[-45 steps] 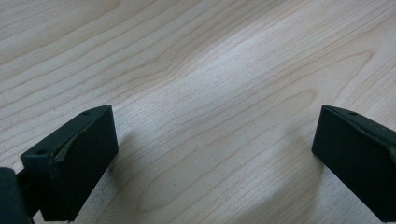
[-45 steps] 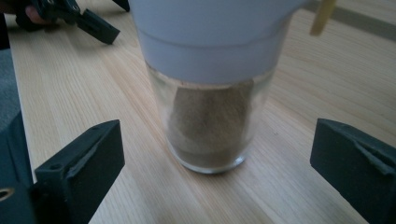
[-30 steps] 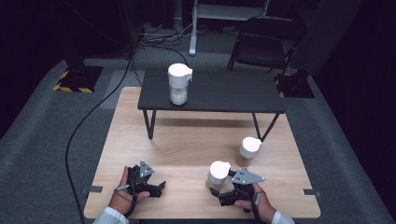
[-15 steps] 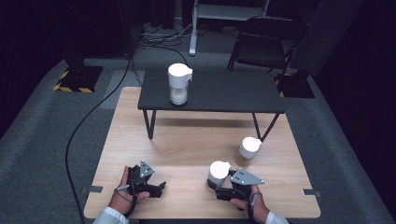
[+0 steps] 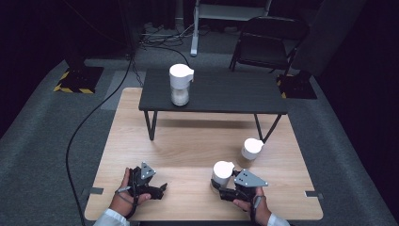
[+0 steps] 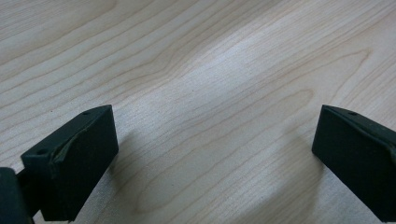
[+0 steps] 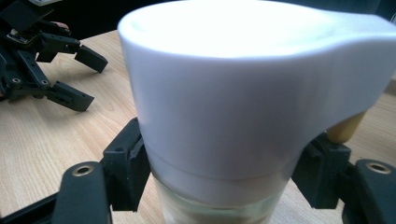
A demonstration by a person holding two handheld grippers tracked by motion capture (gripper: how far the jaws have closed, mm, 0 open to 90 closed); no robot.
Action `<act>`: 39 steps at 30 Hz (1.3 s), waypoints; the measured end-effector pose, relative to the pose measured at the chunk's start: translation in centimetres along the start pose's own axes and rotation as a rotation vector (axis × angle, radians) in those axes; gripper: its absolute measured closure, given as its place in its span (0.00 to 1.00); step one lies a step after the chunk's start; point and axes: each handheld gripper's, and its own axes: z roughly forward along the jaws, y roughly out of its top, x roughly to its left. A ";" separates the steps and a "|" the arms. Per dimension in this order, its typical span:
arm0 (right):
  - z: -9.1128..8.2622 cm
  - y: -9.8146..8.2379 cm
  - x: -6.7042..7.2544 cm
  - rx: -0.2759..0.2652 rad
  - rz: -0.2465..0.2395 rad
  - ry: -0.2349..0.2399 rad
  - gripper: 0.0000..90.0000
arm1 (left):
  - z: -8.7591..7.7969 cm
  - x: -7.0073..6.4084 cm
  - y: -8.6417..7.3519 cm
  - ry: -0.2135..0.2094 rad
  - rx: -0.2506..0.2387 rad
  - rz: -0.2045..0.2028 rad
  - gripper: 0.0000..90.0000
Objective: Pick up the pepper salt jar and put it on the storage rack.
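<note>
A white-lidded jar [image 5: 222, 172] [image 7: 233, 102] stands upright near the front of the wooden table [image 5: 188, 141]. My right gripper [image 5: 218, 188] [image 7: 224, 186] reaches it from the front; its jaws have just been closing and now press on the jar's sides just below the lid. My left gripper [image 5: 159, 190] [image 6: 215, 158] rests low at the front left, open, with bare wood between its fingers [image 6: 74, 158]. It also appears in the right gripper view as the left gripper [image 7: 51, 60], jaws apart.
A second white-lidded jar [image 5: 251, 149] stands right of centre, behind the held one. A small black table [image 5: 226, 94] sits on the back half of the wood and carries a taller white-lidded jar [image 5: 180, 84]. A folding chair [image 5: 268, 42] is behind.
The right gripper's jaws have closed from wide apart onto the near jar. The left gripper has stayed where it was.
</note>
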 end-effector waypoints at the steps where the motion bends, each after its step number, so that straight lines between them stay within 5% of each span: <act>1: 0.0 0.0 0.1 0.000 -0.003 -0.006 0.33 | 0.0 0.0 0.0 0.000 0.000 0.001 0.00; 25: -2.1 3.8 -0.3 -0.032 0.008 -0.018 0.33 | 0.0 0.0 0.0 0.001 0.000 0.002 0.00; 39: -2.7 9.4 -1.9 -0.079 0.006 -0.041 0.33 | 0.0 0.0 0.0 0.001 0.000 0.002 0.00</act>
